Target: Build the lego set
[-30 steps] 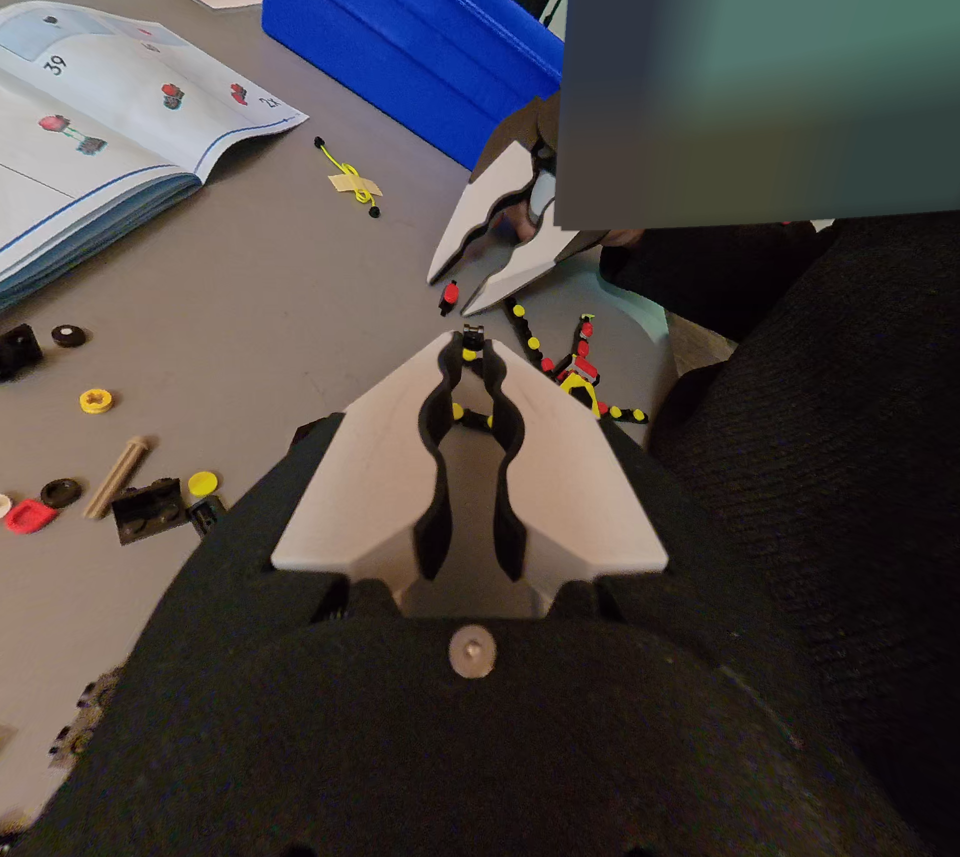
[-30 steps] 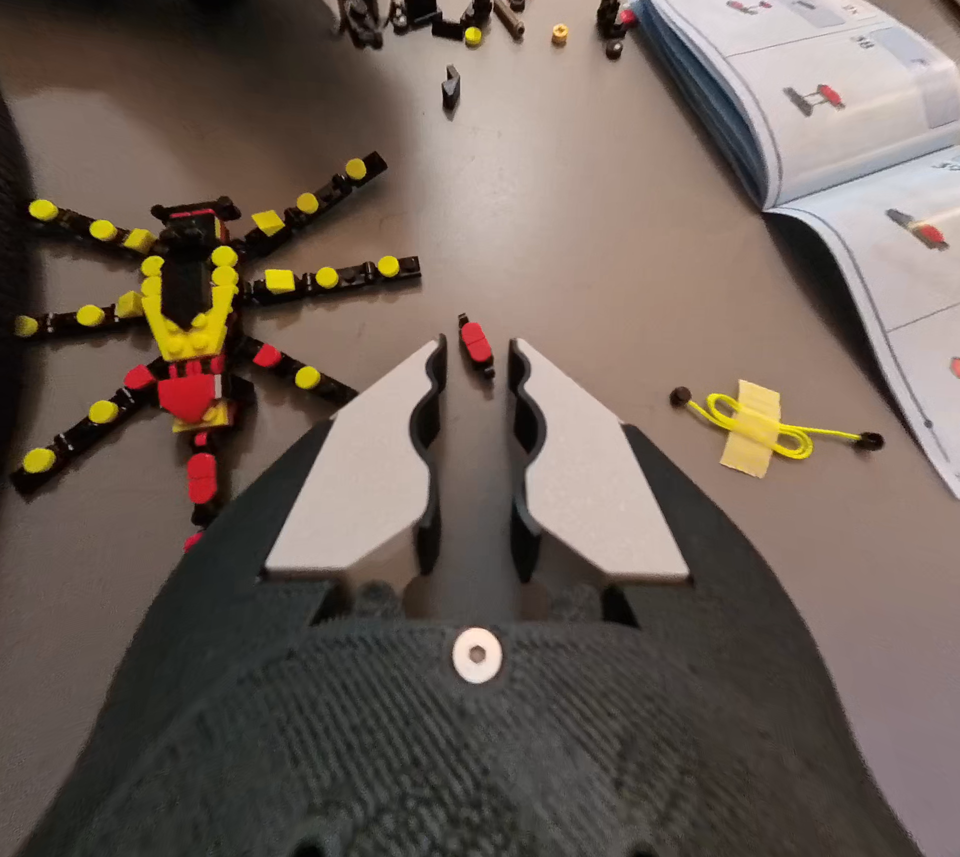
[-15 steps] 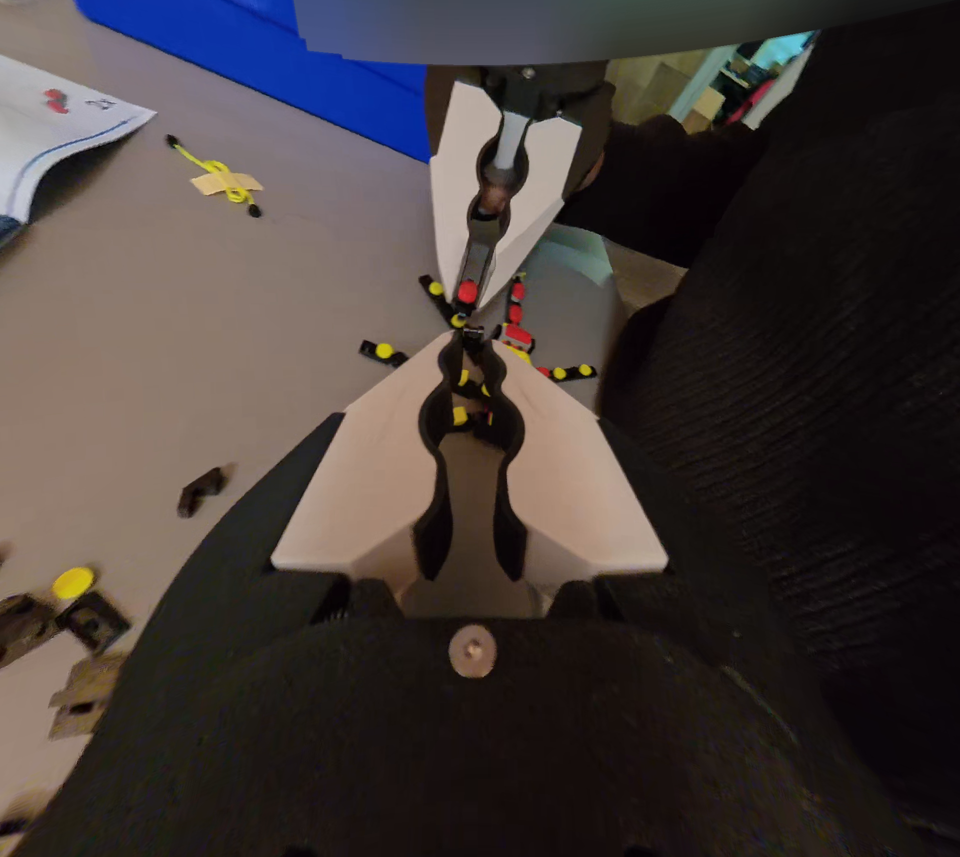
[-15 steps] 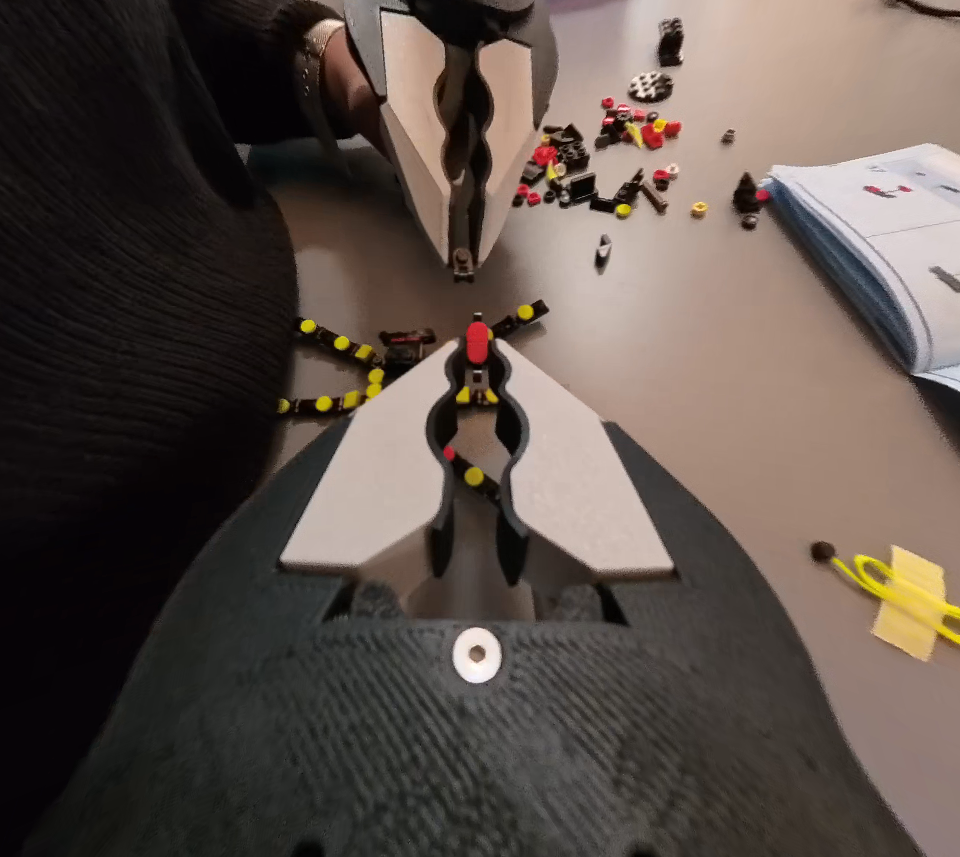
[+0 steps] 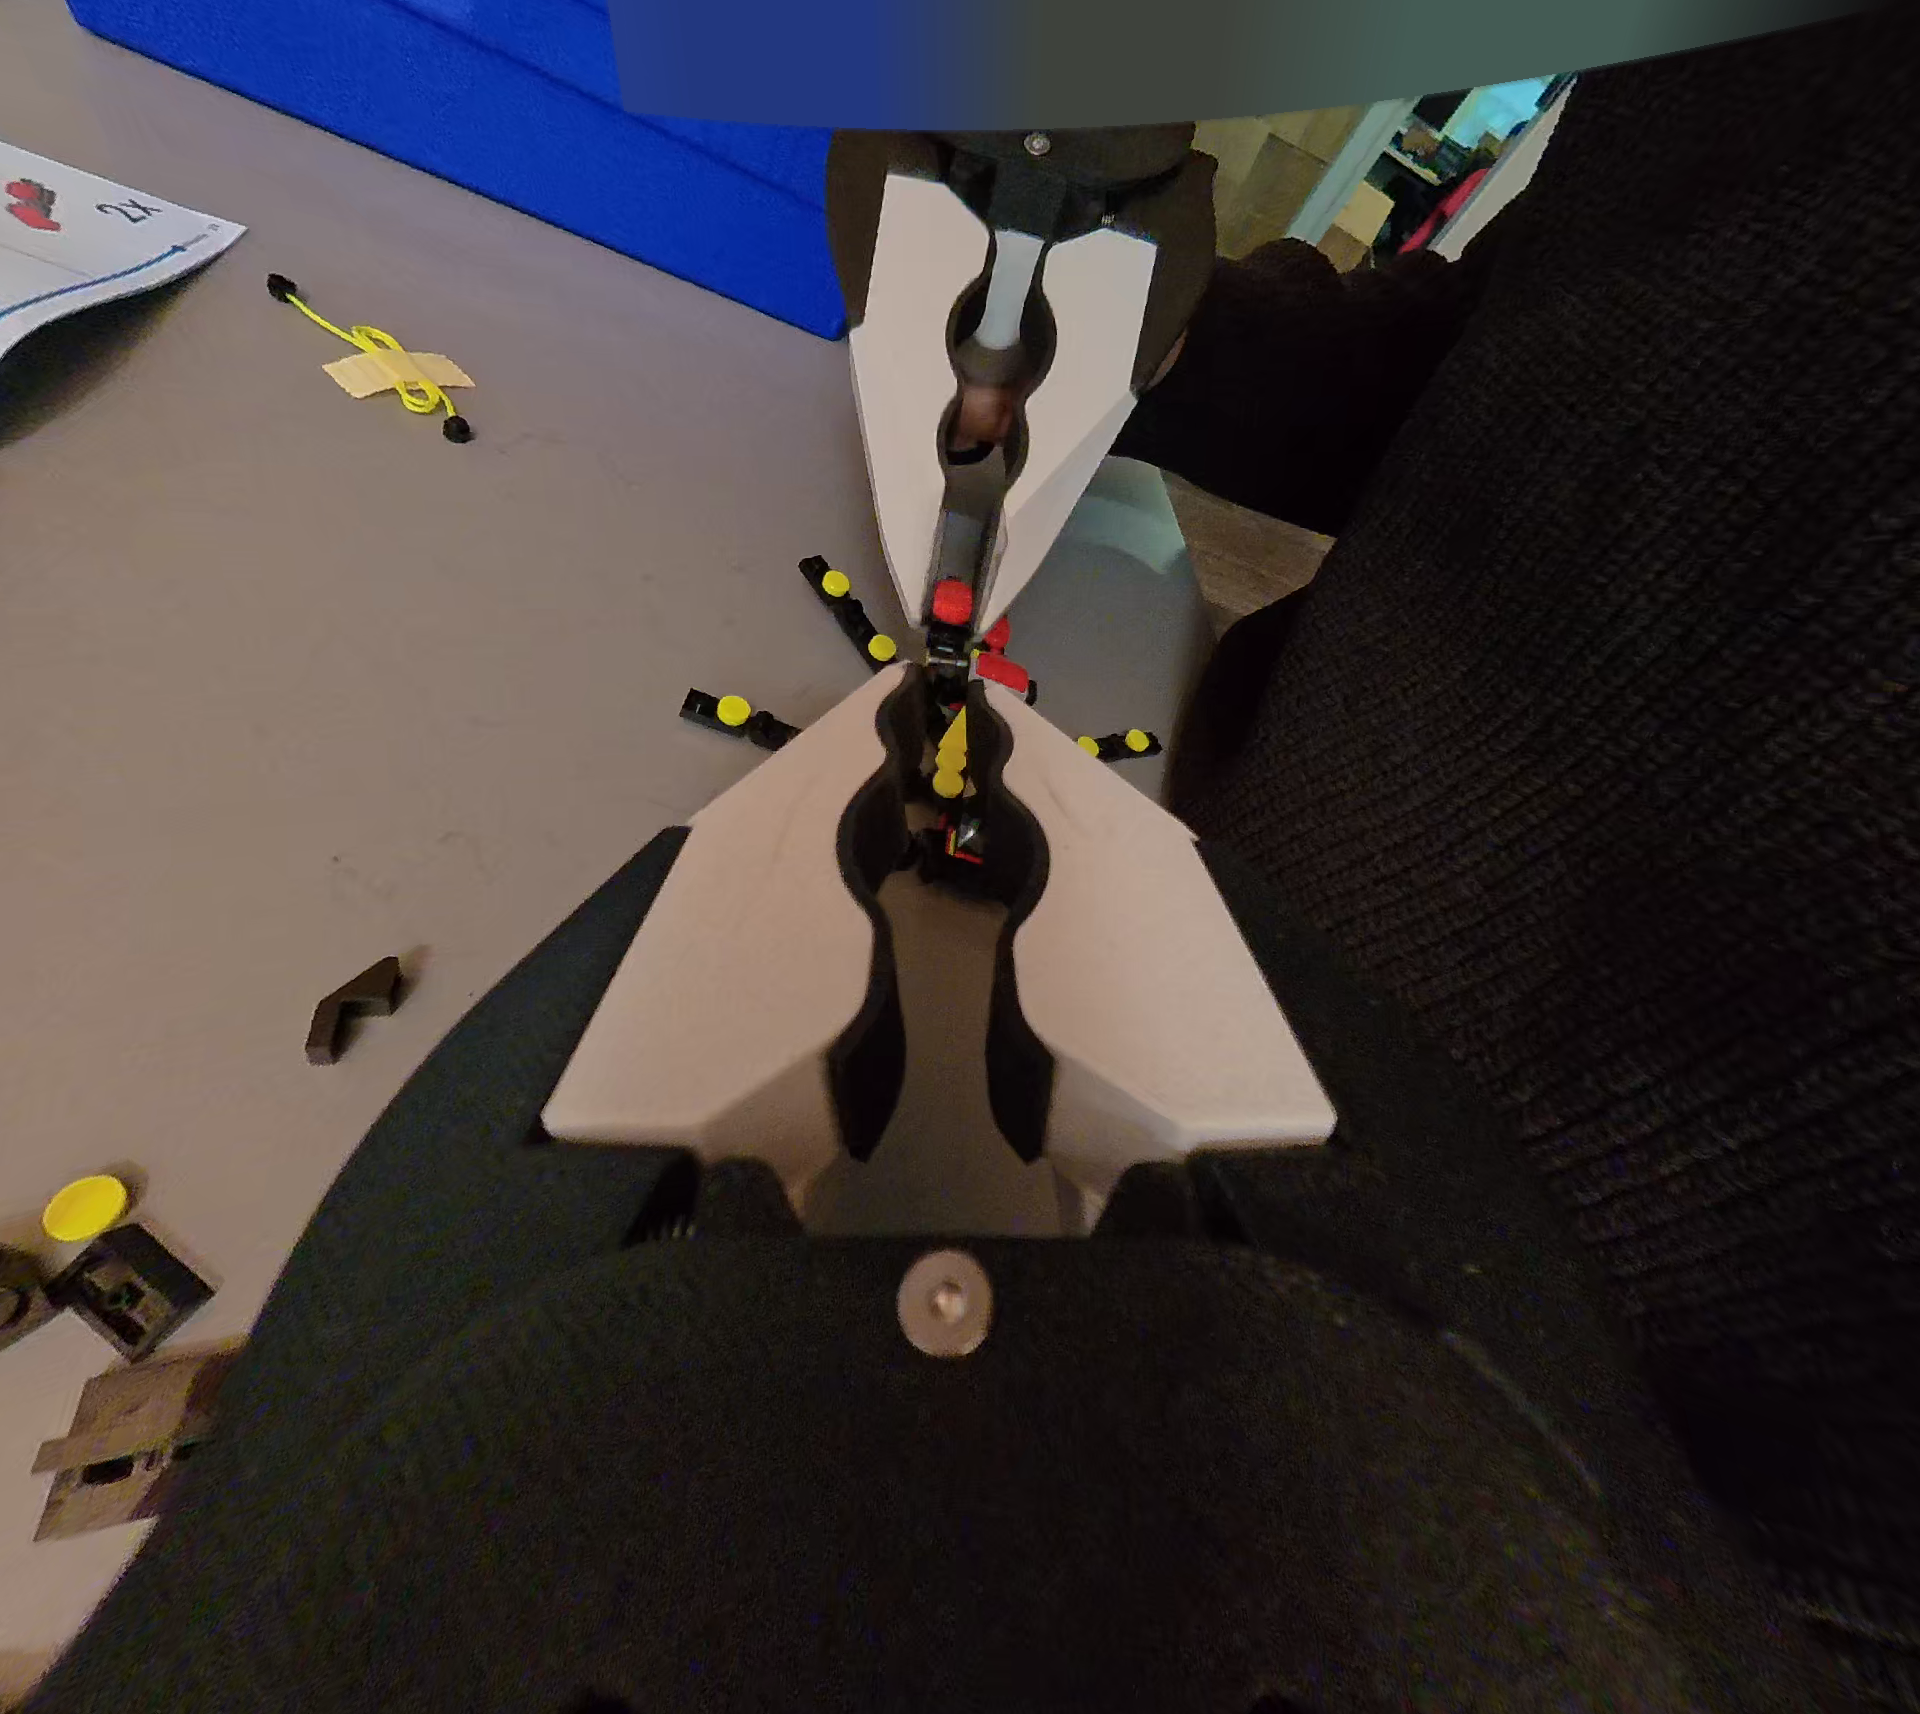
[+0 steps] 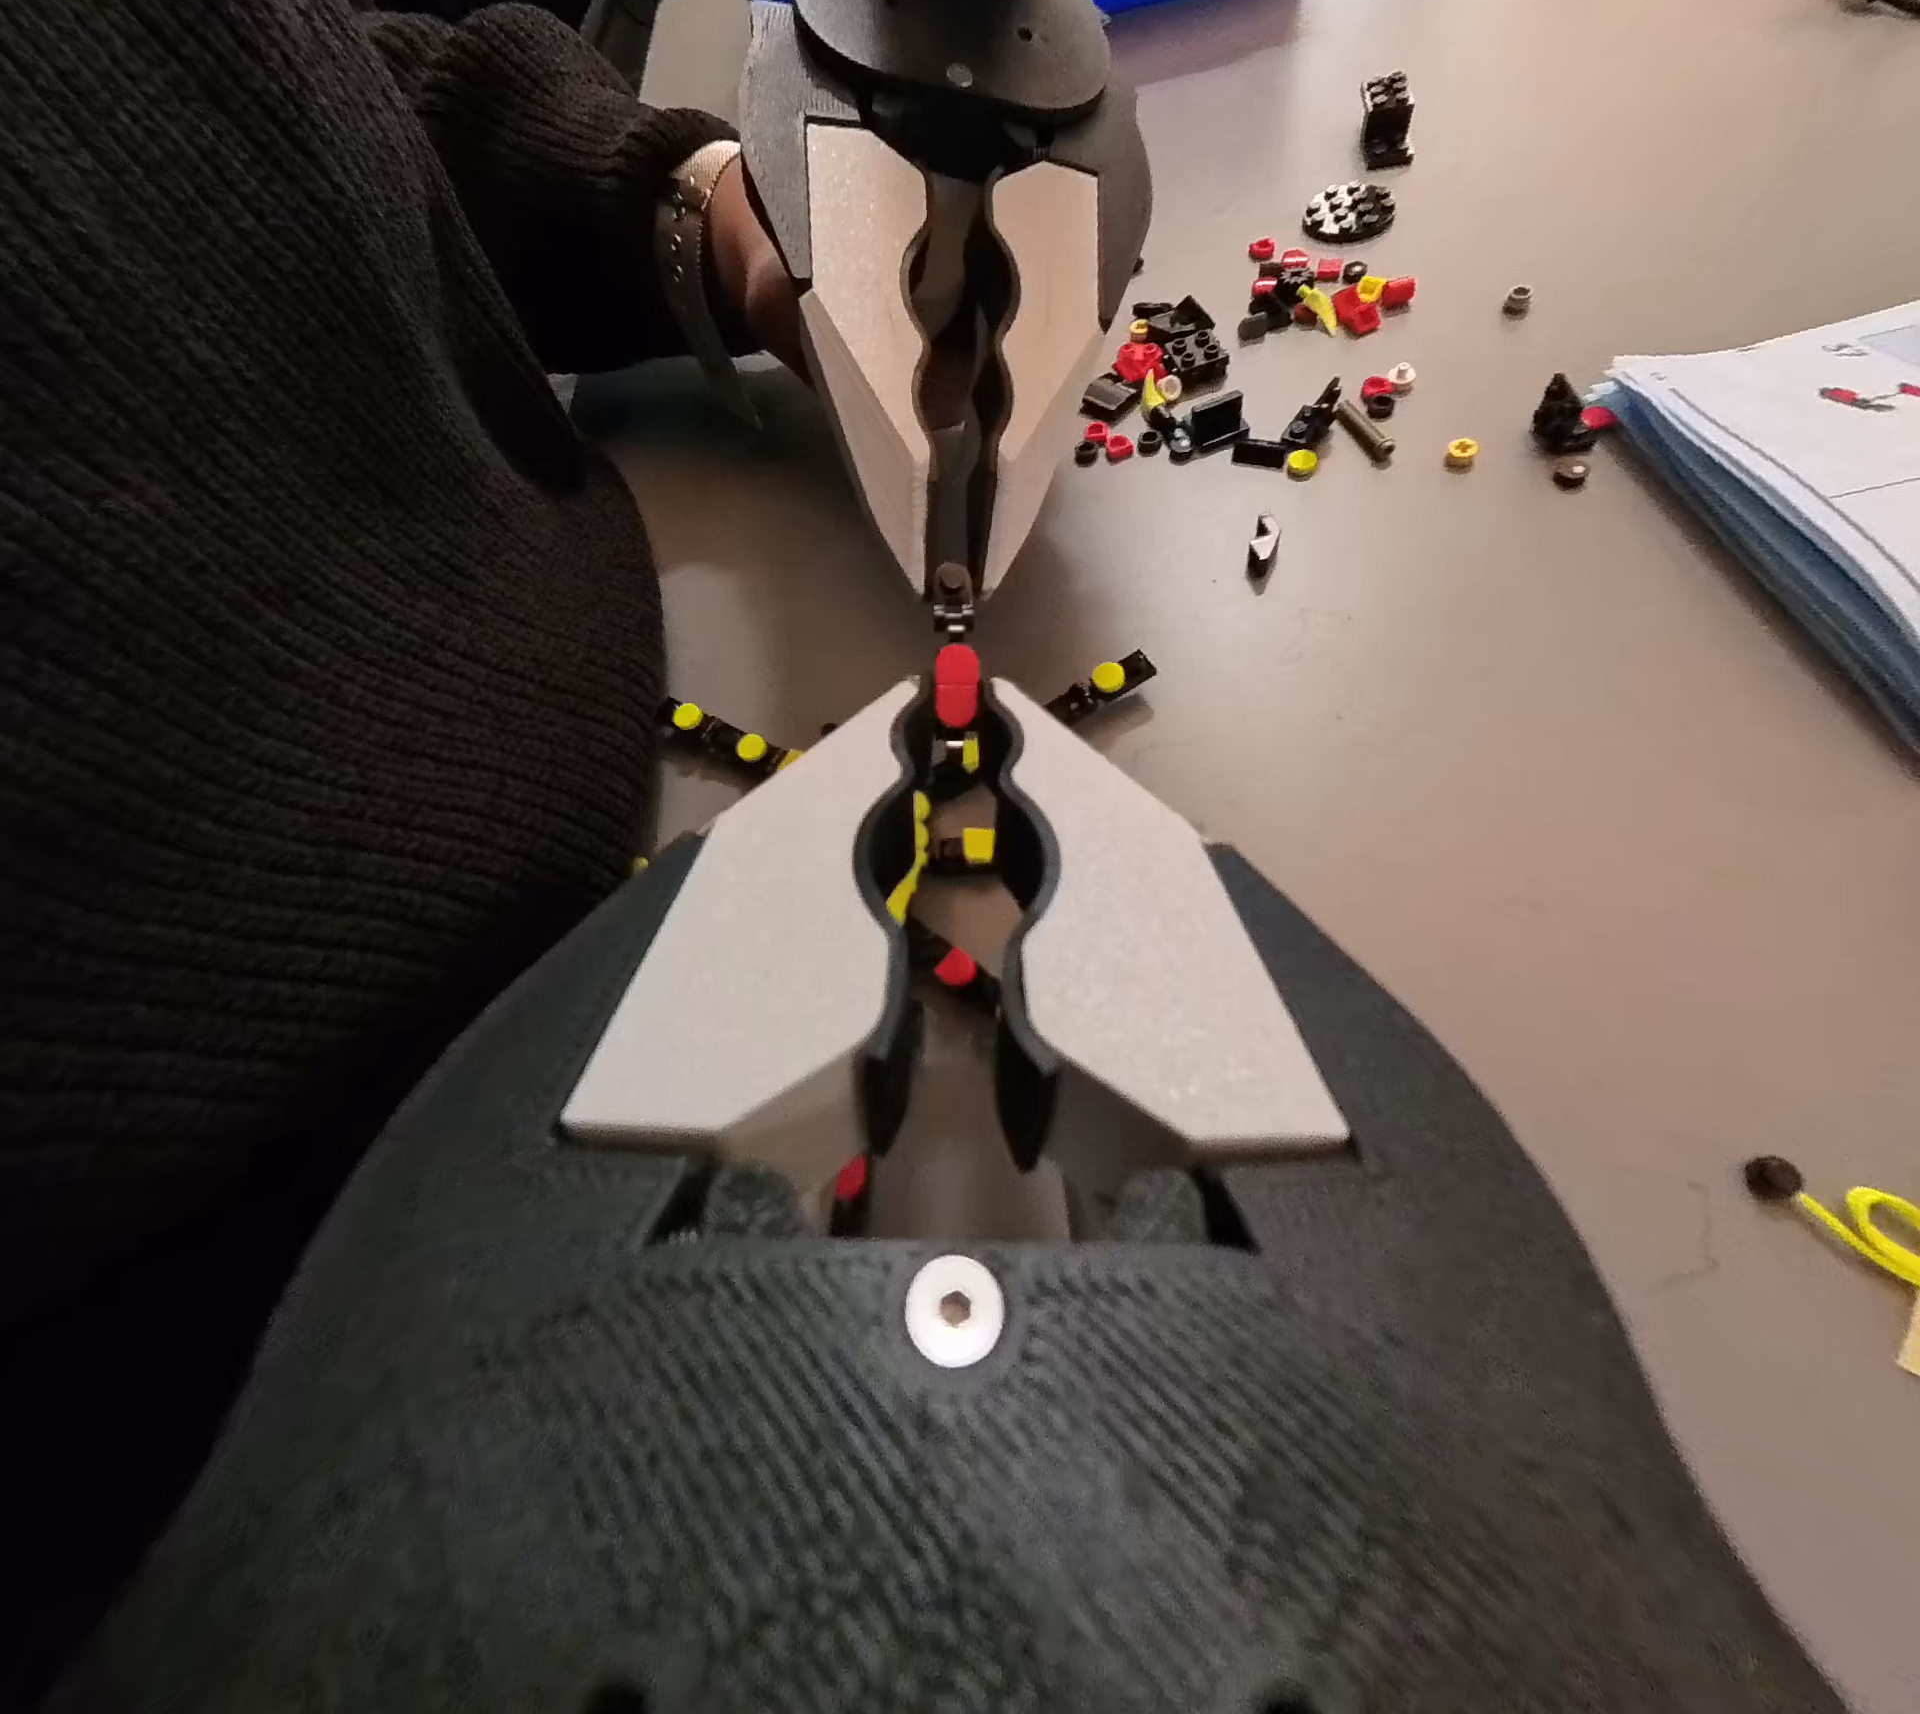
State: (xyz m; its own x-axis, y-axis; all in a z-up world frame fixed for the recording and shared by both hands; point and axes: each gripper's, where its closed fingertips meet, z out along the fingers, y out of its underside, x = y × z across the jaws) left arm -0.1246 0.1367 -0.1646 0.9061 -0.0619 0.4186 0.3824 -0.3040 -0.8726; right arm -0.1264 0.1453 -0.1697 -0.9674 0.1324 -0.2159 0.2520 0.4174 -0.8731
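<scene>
My left gripper [image 5: 943,679] is shut on a small black clip piece [image 6: 952,602]. My right gripper [image 6: 956,696] is shut on a red-and-black leg piece [image 6: 956,677]. The two grippers point at each other tip to tip, and the two pieces almost touch. In the left wrist view the right gripper [image 5: 951,625] comes in from above with the red piece [image 5: 951,599]. In the right wrist view the left gripper [image 6: 951,578] does the same. The black, yellow and red spider model [image 5: 727,714] lies on the table under both grippers, with legs showing [image 6: 1107,677].
A blue bin [image 5: 364,2] stands behind. An open instruction booklet [image 6: 1787,459] lies at the right. A pile of loose pieces [image 6: 1247,355] lies beside it. A yellow string on tape [image 5: 400,371] and a black L-piece [image 5: 358,1010] lie on the grey table. A black sleeve [image 6: 260,417] fills the left. My two grippers' fingertips are within a few centimetres of each other.
My right gripper closed on the red piece that lay on the table and lifted it. Both grippers swung to face each other over the spider, and the gap between the pieces shrank.
</scene>
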